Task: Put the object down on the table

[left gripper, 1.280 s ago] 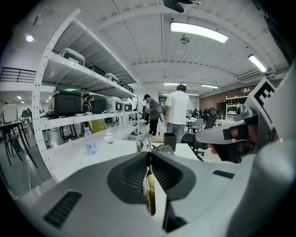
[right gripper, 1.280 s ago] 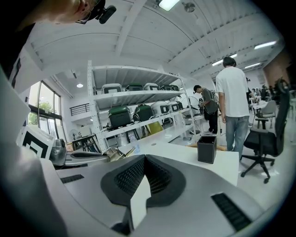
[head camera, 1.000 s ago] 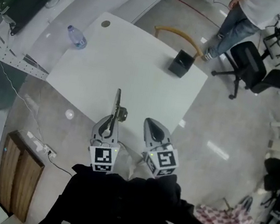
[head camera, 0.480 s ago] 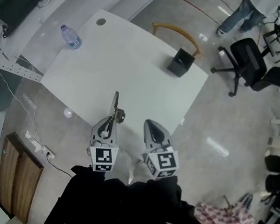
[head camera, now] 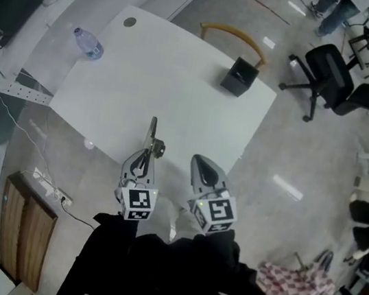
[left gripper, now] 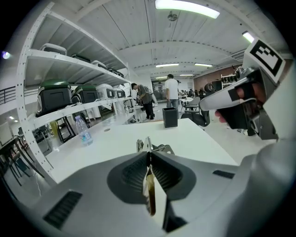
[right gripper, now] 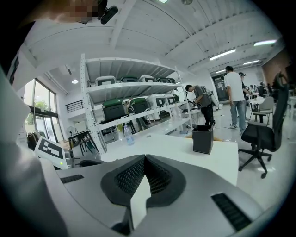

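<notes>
My left gripper (head camera: 147,155) (left gripper: 148,155) is shut on a thin metal tool (head camera: 152,133) (left gripper: 147,144). The tool's flat strip sticks out forward past the jaws, with a small metal part at its right side. It hangs above the near edge of the white table (head camera: 180,87) (left gripper: 194,134), not touching it. Just to the right, my right gripper (head camera: 202,161) (right gripper: 144,158) is shut with nothing between its jaws and points across the same table edge.
A water bottle (head camera: 88,43) (left gripper: 84,132) stands at the table's far left, and a black square holder (head camera: 239,77) (right gripper: 202,138) at the far right, with a wooden chair back (head camera: 233,38) behind it. A black office chair (head camera: 328,72) is to the right. Shelving (left gripper: 69,99) runs along the left.
The left gripper with the tool has sunk a little toward the table's near edge. The person at the top of the head view has walked almost out of the frame.
</notes>
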A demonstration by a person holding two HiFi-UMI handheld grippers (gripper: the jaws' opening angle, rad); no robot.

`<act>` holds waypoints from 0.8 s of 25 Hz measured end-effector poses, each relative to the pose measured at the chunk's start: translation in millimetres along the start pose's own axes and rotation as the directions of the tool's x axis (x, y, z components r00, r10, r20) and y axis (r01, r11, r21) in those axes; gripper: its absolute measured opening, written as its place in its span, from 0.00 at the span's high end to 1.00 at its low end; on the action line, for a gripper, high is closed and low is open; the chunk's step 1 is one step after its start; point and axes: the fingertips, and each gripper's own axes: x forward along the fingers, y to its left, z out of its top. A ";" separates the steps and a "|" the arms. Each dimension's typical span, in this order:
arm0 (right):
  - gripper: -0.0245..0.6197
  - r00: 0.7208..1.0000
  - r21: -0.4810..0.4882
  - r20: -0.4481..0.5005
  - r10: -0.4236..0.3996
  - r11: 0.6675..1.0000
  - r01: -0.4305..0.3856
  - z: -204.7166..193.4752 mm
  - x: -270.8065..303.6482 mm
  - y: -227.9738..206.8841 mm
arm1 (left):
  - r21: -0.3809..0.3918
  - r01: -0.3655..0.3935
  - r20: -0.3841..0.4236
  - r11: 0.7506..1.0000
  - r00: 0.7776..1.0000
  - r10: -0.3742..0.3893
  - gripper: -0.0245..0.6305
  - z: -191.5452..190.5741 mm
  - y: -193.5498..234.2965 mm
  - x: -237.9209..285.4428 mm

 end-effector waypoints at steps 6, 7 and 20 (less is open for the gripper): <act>0.96 1.000 0.003 -0.010 0.004 1.000 -0.004 -7.5 5.3 -2.6 | 0.014 0.007 -0.031 1.000 0.999 -0.007 0.91 -17.1 -5.8 15.8; 0.96 1.000 0.003 -0.011 0.006 1.000 -0.006 -8.8 5.8 -2.4 | 0.016 0.009 -0.035 1.000 0.999 -0.008 0.91 -20.5 -6.7 18.4; 0.96 0.999 0.009 -0.041 0.000 1.000 0.000 -26.1 9.7 -5.6 | 0.096 0.009 -0.092 0.995 0.996 0.000 0.91 -39.3 -4.1 42.5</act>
